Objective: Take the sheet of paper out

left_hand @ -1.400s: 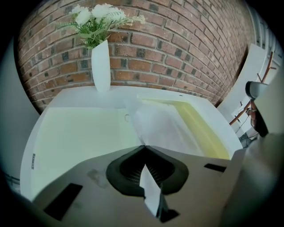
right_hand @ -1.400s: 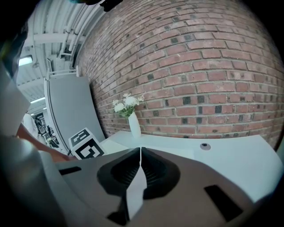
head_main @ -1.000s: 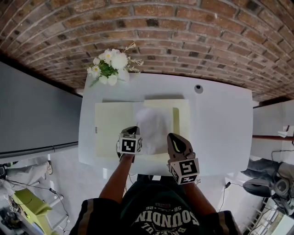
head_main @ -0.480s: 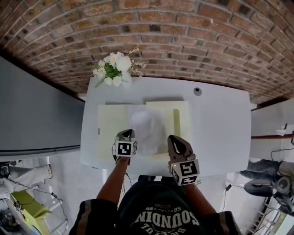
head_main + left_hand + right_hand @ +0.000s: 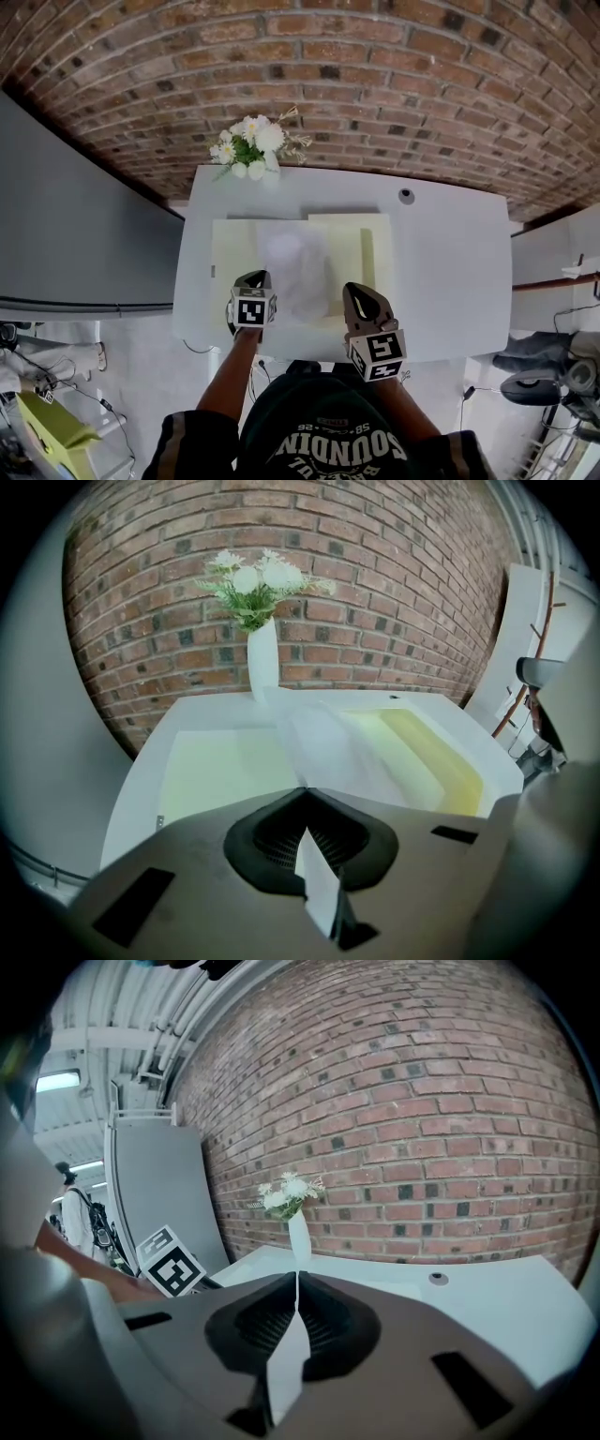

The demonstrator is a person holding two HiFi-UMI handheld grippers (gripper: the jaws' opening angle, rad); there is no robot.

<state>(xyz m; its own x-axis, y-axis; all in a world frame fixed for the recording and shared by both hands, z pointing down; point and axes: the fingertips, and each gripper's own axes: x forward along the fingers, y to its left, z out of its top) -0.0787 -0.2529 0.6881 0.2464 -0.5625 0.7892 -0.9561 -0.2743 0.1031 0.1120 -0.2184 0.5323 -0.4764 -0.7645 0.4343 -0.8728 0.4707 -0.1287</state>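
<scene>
Though blurred overhead, the sheet (image 5: pixel 328 747) is pinched by the left claw (image 5: pixel 302 789).

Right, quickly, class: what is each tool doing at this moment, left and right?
Left tool: closed on the sheet of paper.
Right tool: closed, holding nothing.

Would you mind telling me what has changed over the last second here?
The left tool, shut on the sheet of paper, has drawn back toward the person and leftward, pulling the sheet with it across the yellow folder. The right tool, folder and flower vase stayed put.
</scene>
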